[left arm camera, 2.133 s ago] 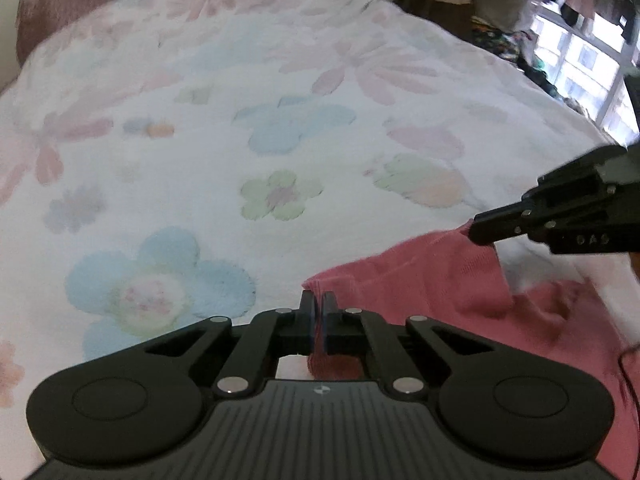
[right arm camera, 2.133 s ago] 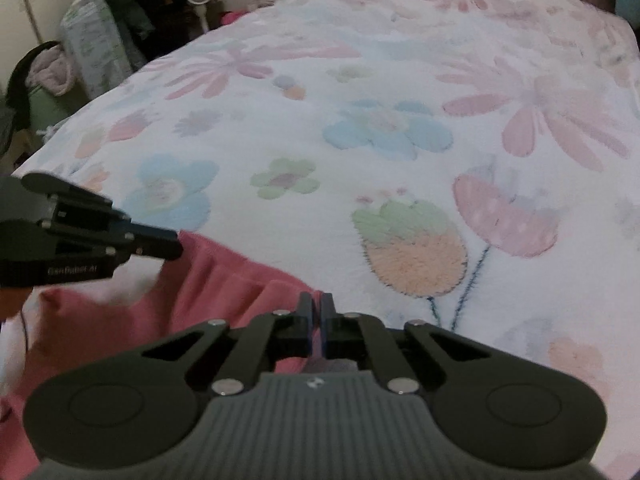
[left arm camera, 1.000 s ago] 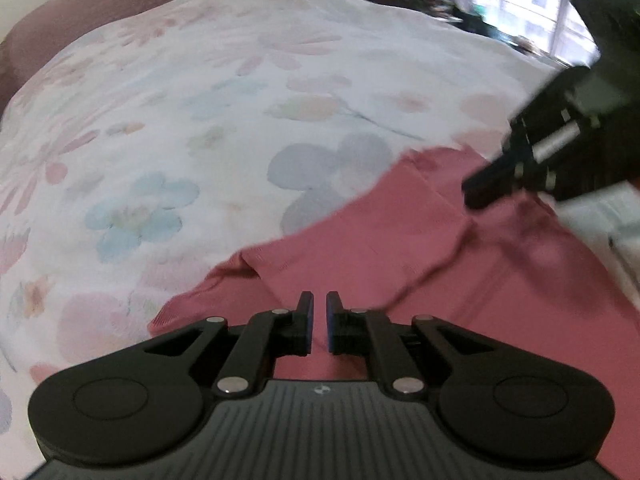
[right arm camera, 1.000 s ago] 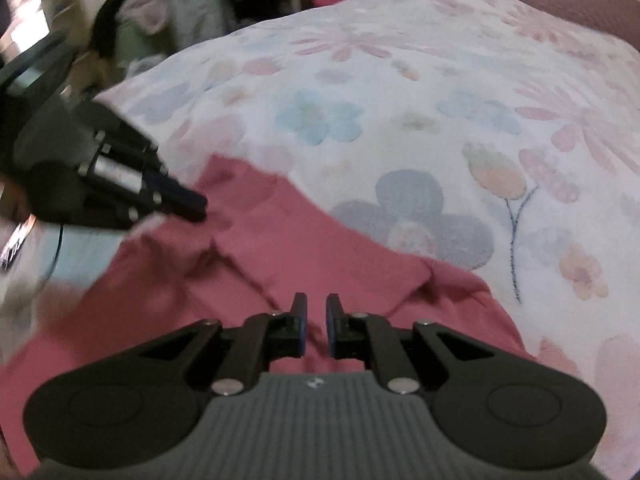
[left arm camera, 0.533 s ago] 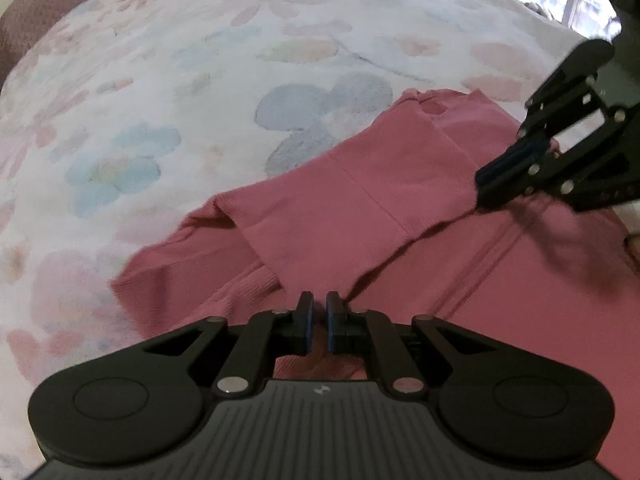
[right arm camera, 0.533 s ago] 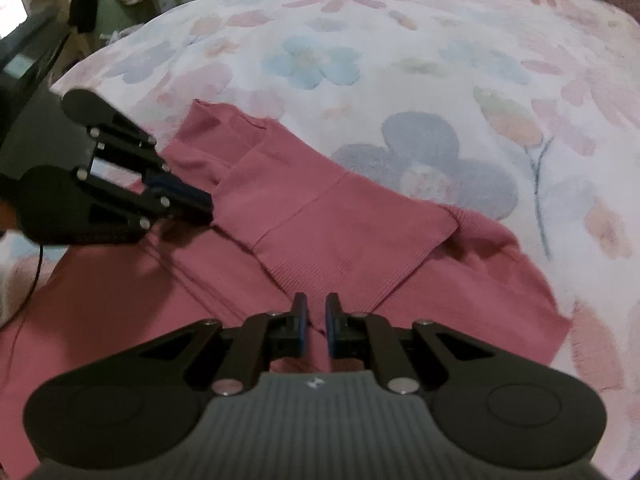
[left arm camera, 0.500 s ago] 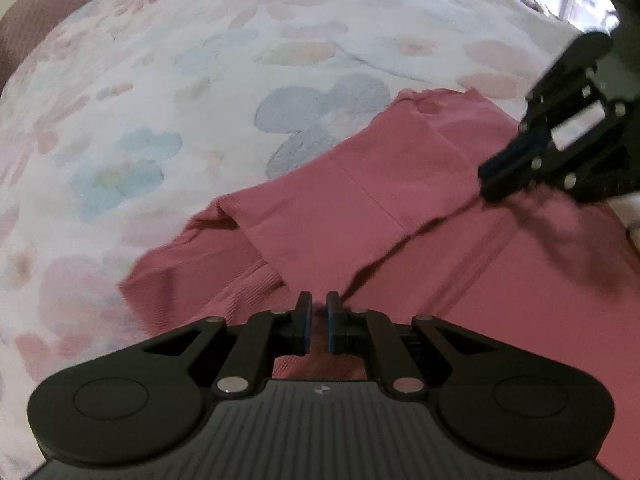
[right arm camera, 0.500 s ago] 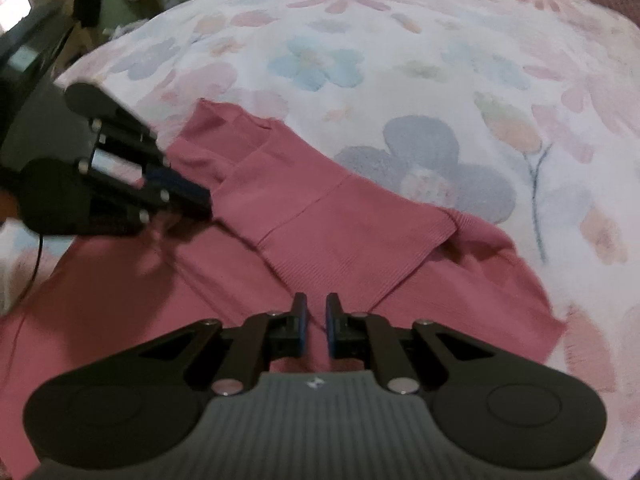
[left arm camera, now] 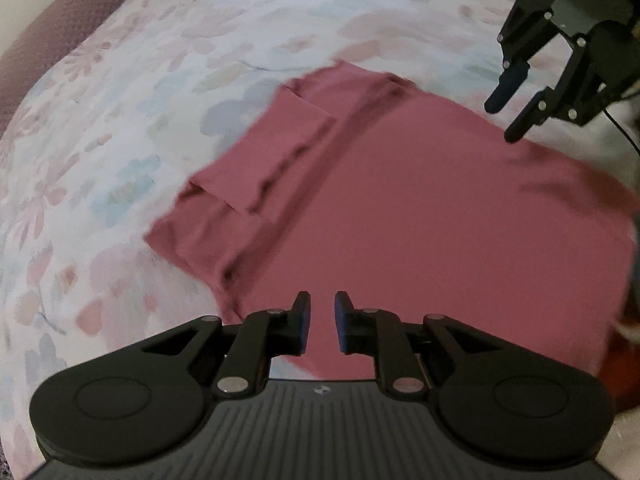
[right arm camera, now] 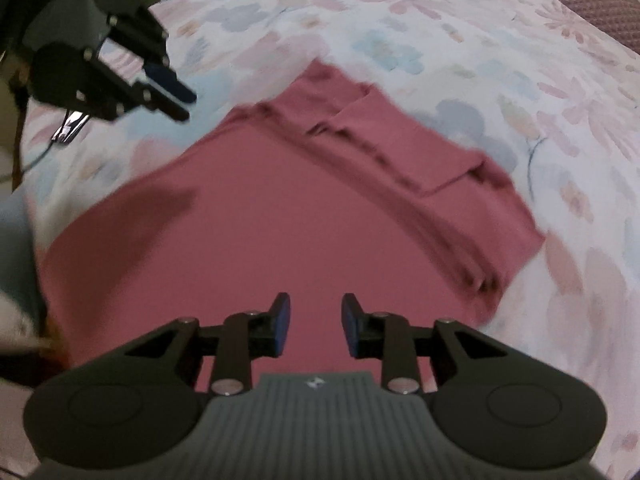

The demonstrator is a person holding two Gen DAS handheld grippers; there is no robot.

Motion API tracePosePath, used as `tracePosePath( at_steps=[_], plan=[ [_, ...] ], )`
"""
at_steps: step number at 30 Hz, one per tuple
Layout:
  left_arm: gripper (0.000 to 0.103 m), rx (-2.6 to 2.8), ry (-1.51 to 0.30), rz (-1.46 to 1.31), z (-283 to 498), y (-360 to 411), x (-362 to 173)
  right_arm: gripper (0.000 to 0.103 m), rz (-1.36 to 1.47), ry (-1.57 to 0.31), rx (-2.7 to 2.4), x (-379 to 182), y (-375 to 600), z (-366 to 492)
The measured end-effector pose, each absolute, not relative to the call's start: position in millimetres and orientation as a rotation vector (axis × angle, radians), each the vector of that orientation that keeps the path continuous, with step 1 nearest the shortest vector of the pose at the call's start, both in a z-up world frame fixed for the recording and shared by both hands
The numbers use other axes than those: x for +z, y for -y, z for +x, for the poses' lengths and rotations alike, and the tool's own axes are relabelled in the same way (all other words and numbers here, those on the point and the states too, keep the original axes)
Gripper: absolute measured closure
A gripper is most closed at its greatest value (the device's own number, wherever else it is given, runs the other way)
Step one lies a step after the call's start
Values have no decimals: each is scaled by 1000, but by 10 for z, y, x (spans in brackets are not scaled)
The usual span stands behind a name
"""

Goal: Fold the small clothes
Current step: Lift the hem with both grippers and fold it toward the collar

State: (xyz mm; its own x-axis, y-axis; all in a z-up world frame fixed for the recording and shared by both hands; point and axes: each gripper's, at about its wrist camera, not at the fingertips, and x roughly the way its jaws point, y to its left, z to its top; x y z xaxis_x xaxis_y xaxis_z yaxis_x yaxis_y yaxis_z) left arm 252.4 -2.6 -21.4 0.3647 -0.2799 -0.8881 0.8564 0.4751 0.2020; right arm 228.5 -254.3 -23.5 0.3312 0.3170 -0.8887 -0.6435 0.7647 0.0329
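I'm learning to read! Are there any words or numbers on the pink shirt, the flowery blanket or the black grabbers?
No readable words or numbers anywhere.
Left gripper: only a tiny white mark on its ribbed body, a symbol, not letters.
Right gripper: the same sort of small white mark, too small to read.
Pink shirt: plain, no print.
Flowery blanket: only flowers.

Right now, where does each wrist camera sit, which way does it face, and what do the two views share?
Left wrist: behind the left claw, above the near edge of the red garment, facing across the bed; own fingers open at the bottom, right claw open at upper right.
Right wrist: behind the right claw, facing across the same garment; own fingers open, left claw open at upper left.
Shared: the garment with its folded-in sleeve, the floral bed, and each other's claw.
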Motion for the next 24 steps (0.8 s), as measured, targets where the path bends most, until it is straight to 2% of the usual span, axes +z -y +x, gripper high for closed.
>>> tracePosePath(
  at_steps=[8,11,13,17,19,24],
  plan=[
    [71,-956,-989,857,1604,-232,-422,77,-398,-1142,684,-457,2536,1260],
    [70,-1003,-1010,925,1273,-301,-567,66,-398,-1169,696,-540,2556,965],
    [68,-1024,-1031,963,1102,-329,-677,65,-425,-1188,707,-615,2552,785],
    [58,-1059,-1067,981,858,-369,-859,65,-482,-1222,705,-770,2563,558],
    [53,-1074,-1068,1001,791,-343,-967,57,-504,-1228,689,-852,2596,495],
    [41,-1055,-1010,1074,634,-249,-1195,57,-535,-1232,660,-987,2693,493]
  ],
)
